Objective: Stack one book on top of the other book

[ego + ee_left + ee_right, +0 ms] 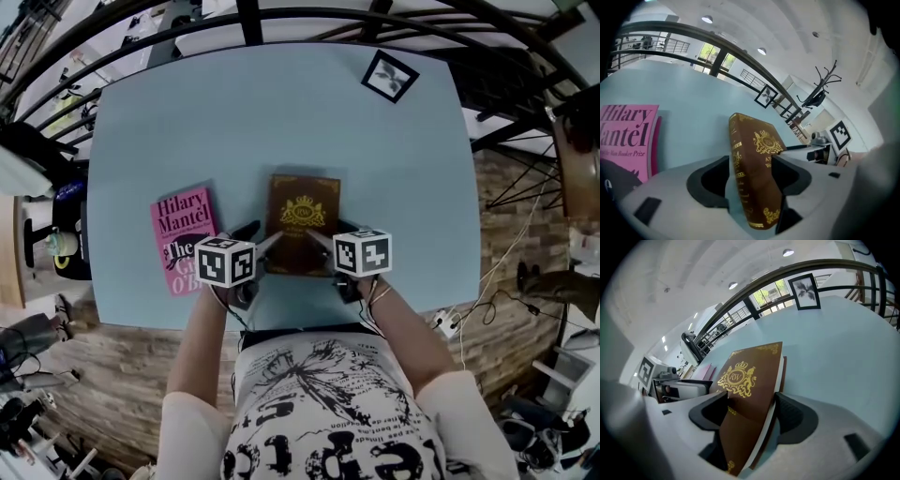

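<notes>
A brown book with gold ornament [303,216] lies near the table's front edge, a pink book [183,239] flat to its left. My left gripper [264,234] is at the brown book's near left corner. In the left gripper view its jaws [750,180] straddle the spine of the brown book [757,159]; a sliver of table shows beside the left pad, so it is open. My right gripper [319,242] holds the near right corner. In the right gripper view the cover [750,376] sits pinched between its pads [750,413].
The light blue table [281,122] stretches away behind the books. A small framed picture [390,76] stands at its far right corner. The pink book [626,140] is just left of the left gripper. Black railings run past the far edge.
</notes>
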`<state>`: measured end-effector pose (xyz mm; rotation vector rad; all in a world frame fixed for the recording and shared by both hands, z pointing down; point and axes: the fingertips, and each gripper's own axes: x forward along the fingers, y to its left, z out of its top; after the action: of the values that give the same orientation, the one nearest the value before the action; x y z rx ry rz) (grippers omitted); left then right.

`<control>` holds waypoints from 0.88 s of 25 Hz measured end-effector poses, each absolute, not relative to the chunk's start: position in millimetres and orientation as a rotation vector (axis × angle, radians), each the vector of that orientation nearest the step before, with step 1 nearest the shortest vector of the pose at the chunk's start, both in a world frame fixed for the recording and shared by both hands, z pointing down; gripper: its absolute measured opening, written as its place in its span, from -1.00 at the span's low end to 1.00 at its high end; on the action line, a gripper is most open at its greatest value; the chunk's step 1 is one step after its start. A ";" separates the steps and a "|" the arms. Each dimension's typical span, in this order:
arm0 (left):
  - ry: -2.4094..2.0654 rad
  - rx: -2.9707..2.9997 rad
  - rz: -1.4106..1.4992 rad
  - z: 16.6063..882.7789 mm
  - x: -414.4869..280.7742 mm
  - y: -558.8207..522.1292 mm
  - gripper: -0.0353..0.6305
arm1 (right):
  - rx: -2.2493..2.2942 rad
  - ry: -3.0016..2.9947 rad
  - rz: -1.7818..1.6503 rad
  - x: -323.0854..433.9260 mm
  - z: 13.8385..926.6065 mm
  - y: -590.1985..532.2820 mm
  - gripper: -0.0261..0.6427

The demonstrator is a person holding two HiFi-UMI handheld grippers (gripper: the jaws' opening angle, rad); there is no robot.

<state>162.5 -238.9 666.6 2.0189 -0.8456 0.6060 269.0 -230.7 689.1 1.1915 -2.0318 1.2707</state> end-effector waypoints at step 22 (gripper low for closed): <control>-0.791 2.002 0.663 669.8 173.3 -218.2 -0.18 | 1.189 -2.015 1.219 265.5 673.4 -217.1 -0.04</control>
<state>173.3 -218.2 669.8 2.0023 -0.7906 0.6631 265.5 -217.1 673.4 1.1890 -2.0146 1.2195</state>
